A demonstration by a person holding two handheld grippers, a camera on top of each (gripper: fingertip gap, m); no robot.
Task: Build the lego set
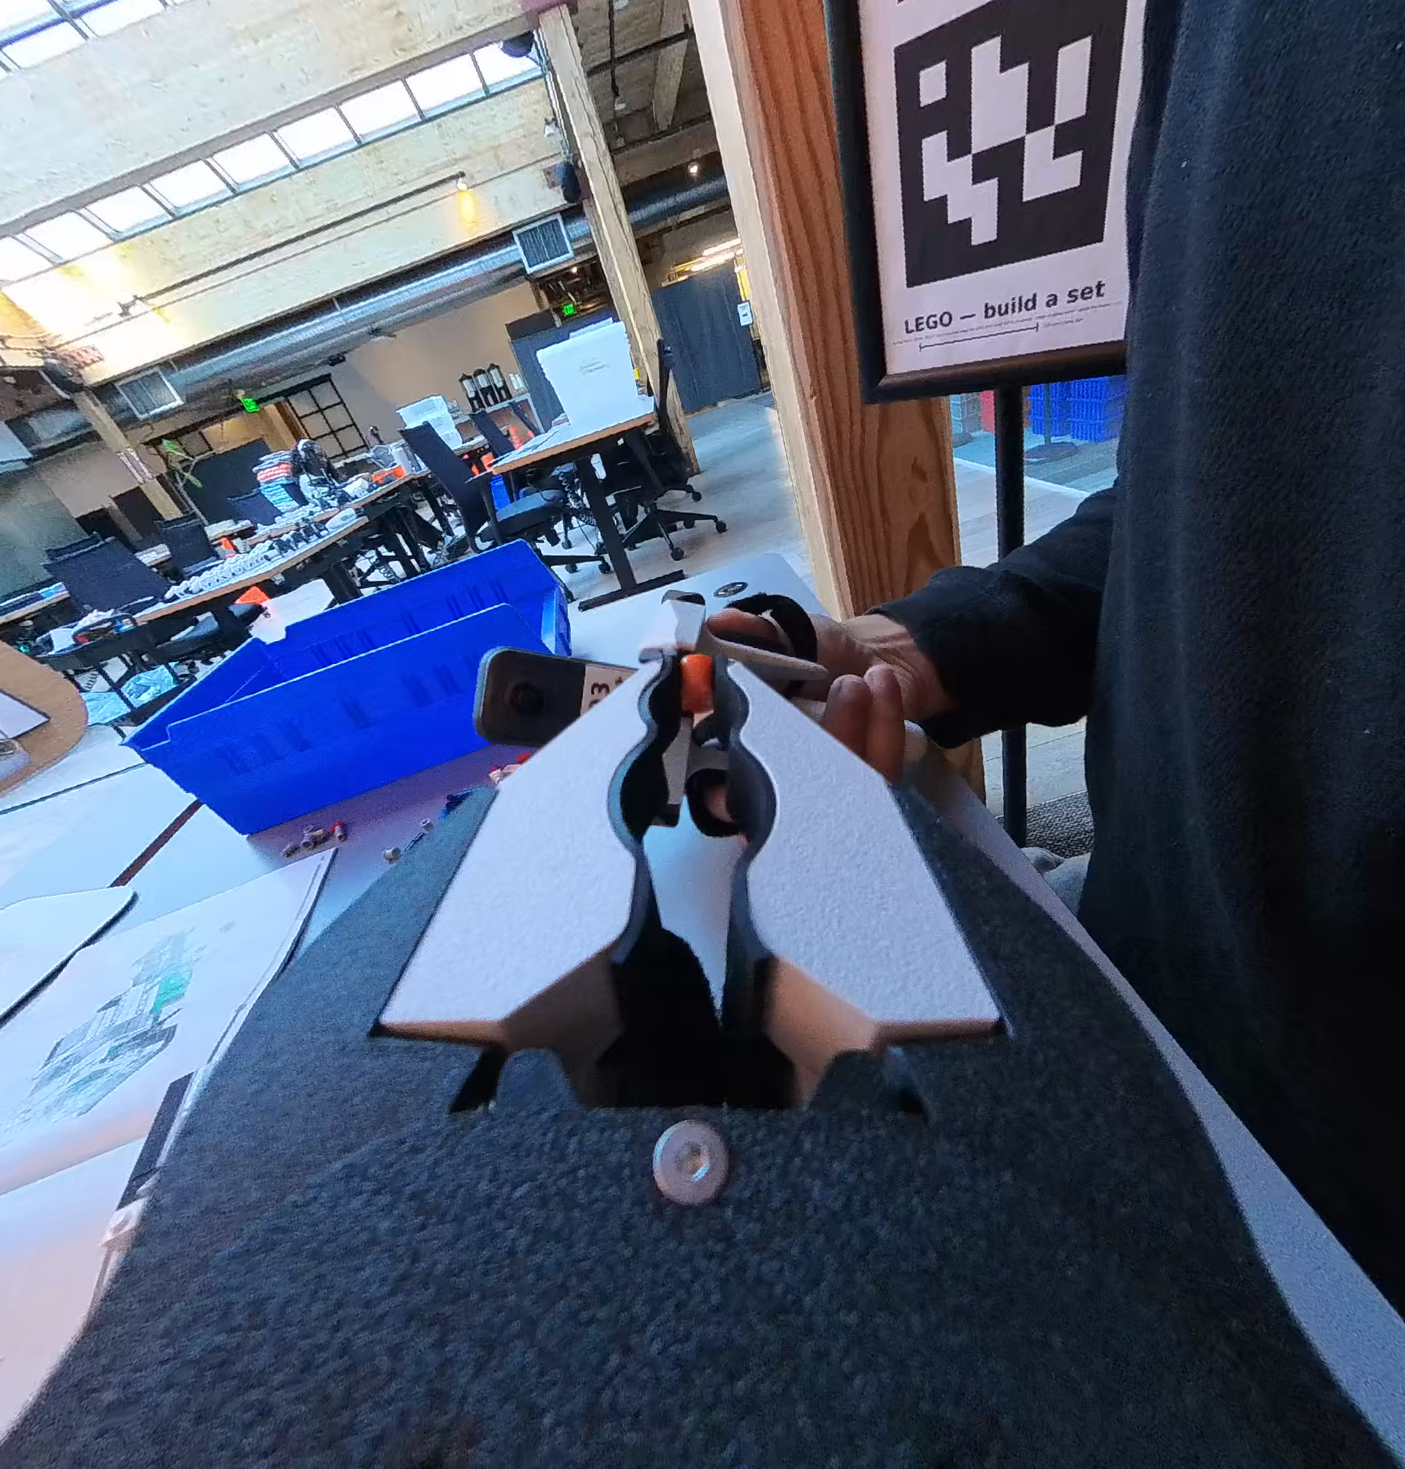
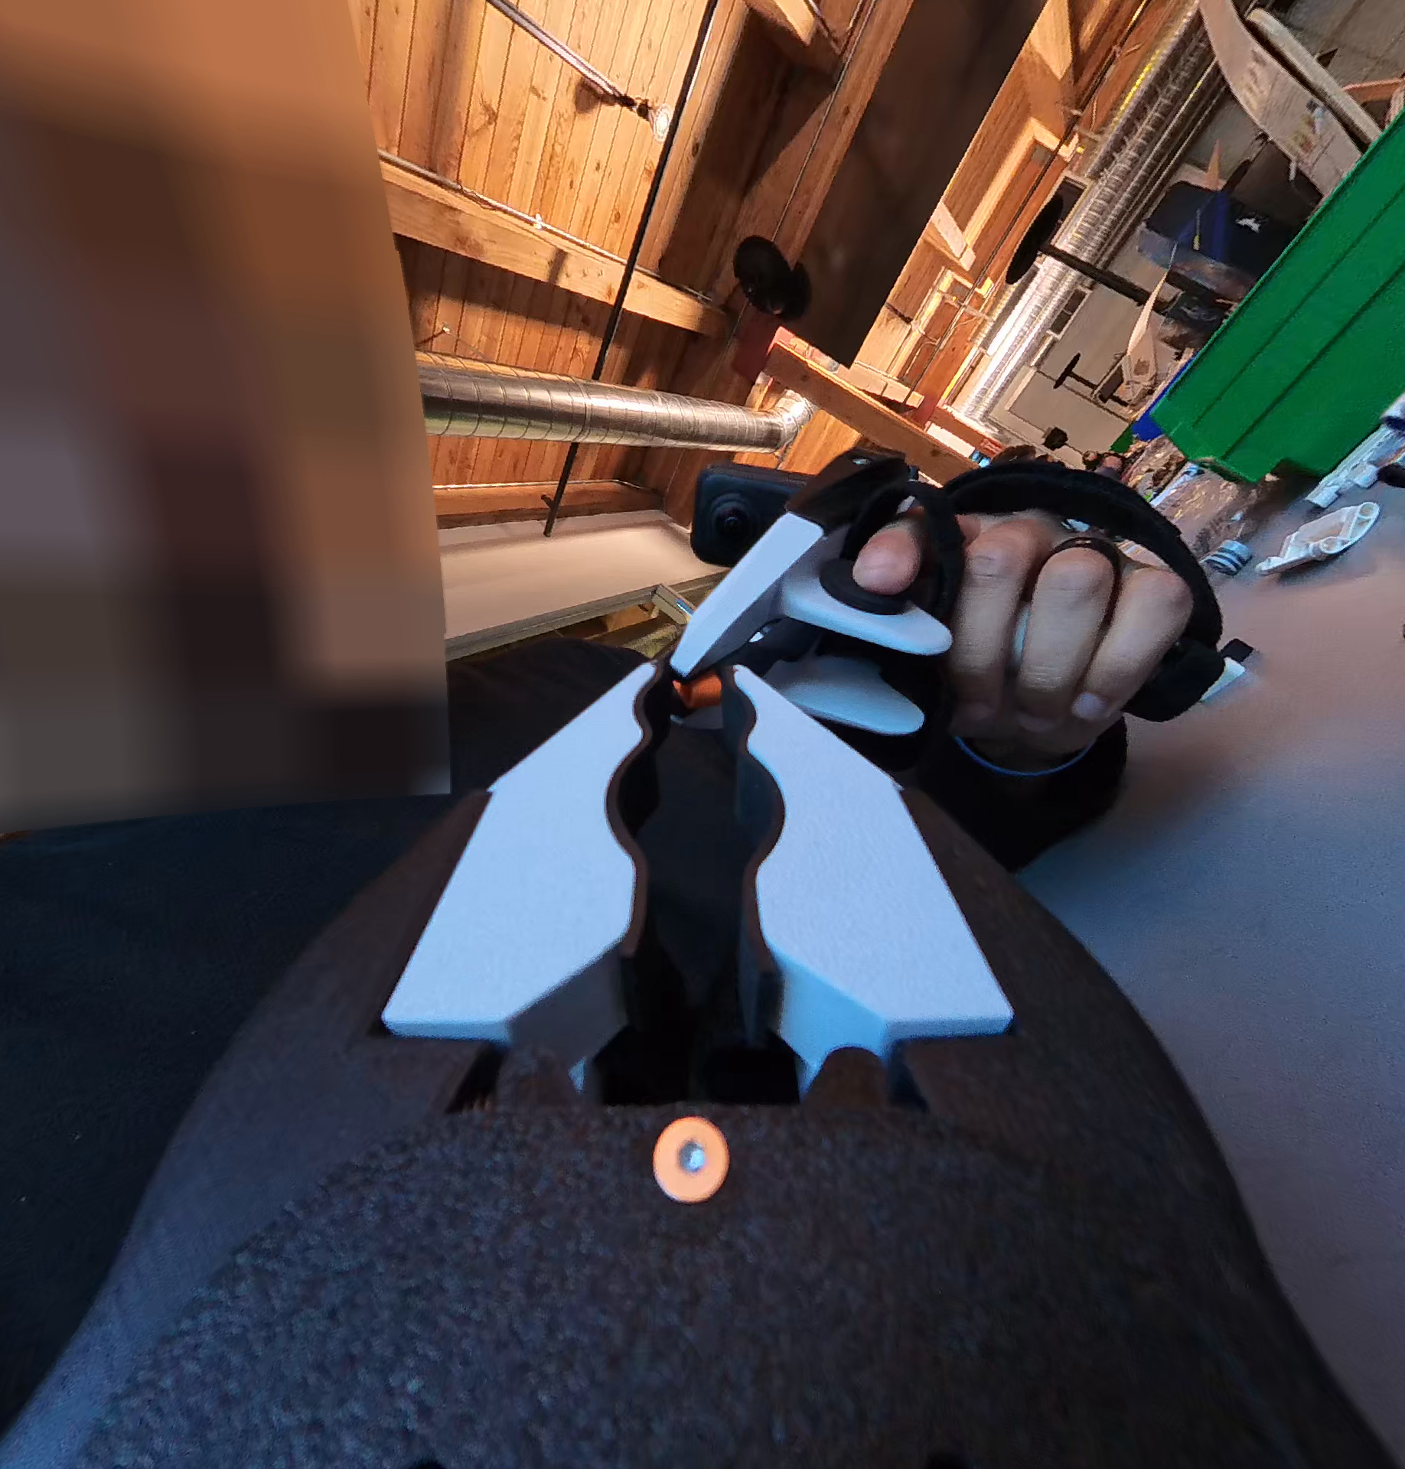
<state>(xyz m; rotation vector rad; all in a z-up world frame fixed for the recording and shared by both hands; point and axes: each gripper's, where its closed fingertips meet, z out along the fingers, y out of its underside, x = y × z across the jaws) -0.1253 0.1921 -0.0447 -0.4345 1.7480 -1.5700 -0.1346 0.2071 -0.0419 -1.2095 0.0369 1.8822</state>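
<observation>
Both my left jaws (image 1: 695, 684) and right jaws (image 2: 695, 690) pinch one small orange piece (image 1: 696, 682), held up beyond the blue bin (image 1: 349, 699). Loose bits lie beside it; I judge the build barely begun.

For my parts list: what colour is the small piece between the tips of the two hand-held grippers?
Orange; it shows best in the left wrist view.
</observation>
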